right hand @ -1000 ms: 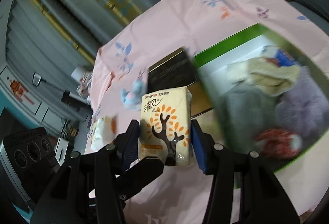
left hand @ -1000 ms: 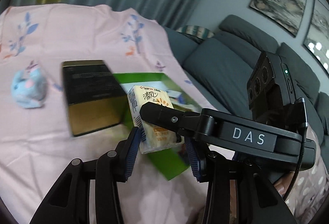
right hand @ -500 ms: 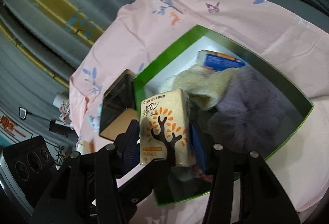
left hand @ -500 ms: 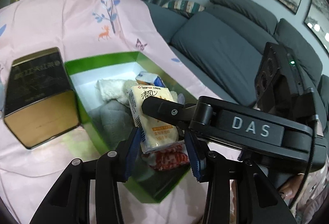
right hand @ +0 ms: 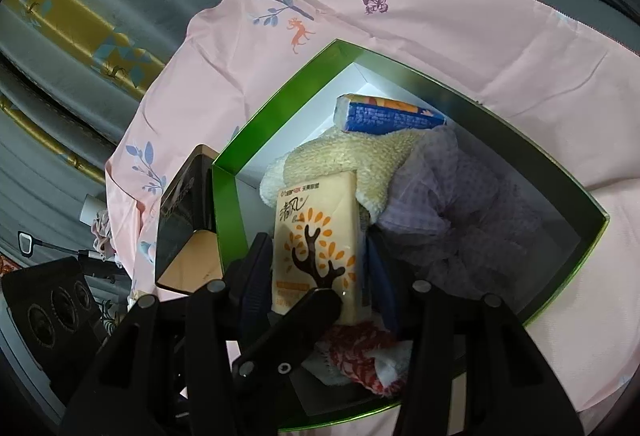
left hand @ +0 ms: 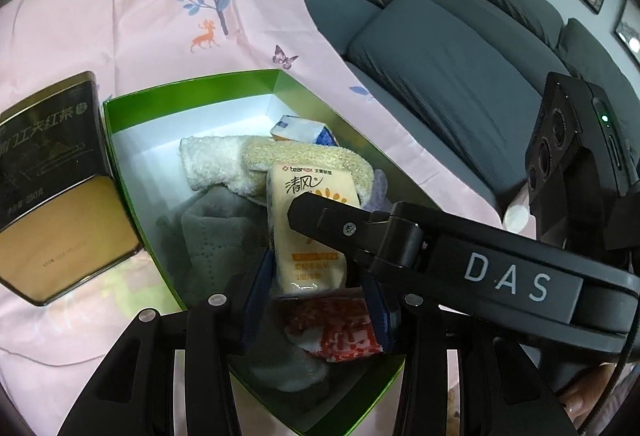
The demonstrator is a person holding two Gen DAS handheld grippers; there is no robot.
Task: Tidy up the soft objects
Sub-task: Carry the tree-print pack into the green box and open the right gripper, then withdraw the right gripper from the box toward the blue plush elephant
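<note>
- Tissue pack (right hand: 316, 248): upright at frame centre, over the green box (right hand: 224, 203).
- Right gripper (right hand: 316, 276): partly open, pads clamping the pack's sides.
- Left gripper (left hand: 316, 300): likewise pinching its edges.
- Box contents: cream towel (right hand: 360, 159), blue pack (right hand: 388, 117).

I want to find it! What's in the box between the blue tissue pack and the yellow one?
A cream fluffy towel, seen in both wrist views.
</note>
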